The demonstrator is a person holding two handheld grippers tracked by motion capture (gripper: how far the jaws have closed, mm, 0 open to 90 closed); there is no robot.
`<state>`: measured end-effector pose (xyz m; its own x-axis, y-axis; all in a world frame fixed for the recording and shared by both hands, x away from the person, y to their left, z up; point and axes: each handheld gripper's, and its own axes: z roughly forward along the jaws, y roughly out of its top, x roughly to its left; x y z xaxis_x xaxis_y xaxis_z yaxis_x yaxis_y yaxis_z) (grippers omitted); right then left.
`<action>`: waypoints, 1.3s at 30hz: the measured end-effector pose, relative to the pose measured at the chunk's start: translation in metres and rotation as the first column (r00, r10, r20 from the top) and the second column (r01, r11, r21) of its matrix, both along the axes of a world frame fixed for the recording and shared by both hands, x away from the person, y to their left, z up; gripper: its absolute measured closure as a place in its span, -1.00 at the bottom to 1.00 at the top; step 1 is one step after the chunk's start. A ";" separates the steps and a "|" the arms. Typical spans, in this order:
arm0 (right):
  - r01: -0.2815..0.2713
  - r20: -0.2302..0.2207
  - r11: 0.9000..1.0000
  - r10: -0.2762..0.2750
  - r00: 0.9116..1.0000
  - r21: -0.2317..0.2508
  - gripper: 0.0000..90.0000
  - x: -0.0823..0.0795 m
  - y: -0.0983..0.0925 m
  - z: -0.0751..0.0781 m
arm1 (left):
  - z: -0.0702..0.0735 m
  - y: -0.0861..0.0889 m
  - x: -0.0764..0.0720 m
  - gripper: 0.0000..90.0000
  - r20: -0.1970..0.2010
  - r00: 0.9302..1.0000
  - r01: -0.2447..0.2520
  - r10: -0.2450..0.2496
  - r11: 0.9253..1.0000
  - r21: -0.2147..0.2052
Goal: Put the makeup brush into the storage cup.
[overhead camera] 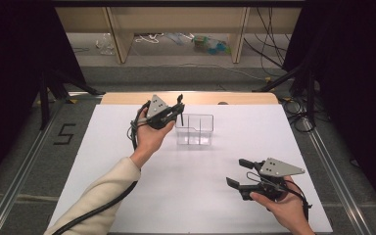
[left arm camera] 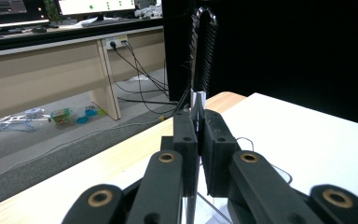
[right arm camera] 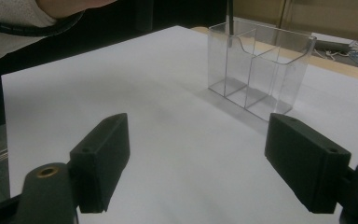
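A clear plastic box (overhead camera: 196,129) with two compartments stands on the white tabletop (overhead camera: 127,196), toward the back. My left gripper (overhead camera: 180,110) is held just above the box's left end, shut on a thin black stick (overhead camera: 181,117). In the left gripper view, the stick (left arm camera: 203,46) has a ribbed black upper part and a silvery neck pinched between the jaws (left arm camera: 198,126). In the right gripper view, the stick's lower end (right arm camera: 230,18) reaches into the box's (right arm camera: 261,70) left compartment. My right gripper (overhead camera: 236,172) rests open near the front right, with nothing between its jaws (right arm camera: 198,154).
A wooden strip (overhead camera: 191,98) borders the far edge of the tabletop. Beyond it are floor cables, scattered small items (overhead camera: 210,45) and bench legs. Black stands (overhead camera: 308,83) flank the table on both sides.
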<state>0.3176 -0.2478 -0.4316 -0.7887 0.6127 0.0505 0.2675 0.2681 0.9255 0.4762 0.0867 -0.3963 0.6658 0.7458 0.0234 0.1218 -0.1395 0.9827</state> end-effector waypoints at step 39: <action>-0.012 0.010 0.999 0.012 1.000 0.030 -0.48 0.002 0.002 -0.002 | -0.012 -0.004 0.002 0.89 -0.033 0.999 0.003 -0.002 1.000 0.013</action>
<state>0.3193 -0.2461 -0.4337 -0.7965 0.6016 0.0609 0.2551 0.2430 0.9359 0.4777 0.0829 -0.4079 0.6683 0.7438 0.0110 0.1541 -0.1529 0.9761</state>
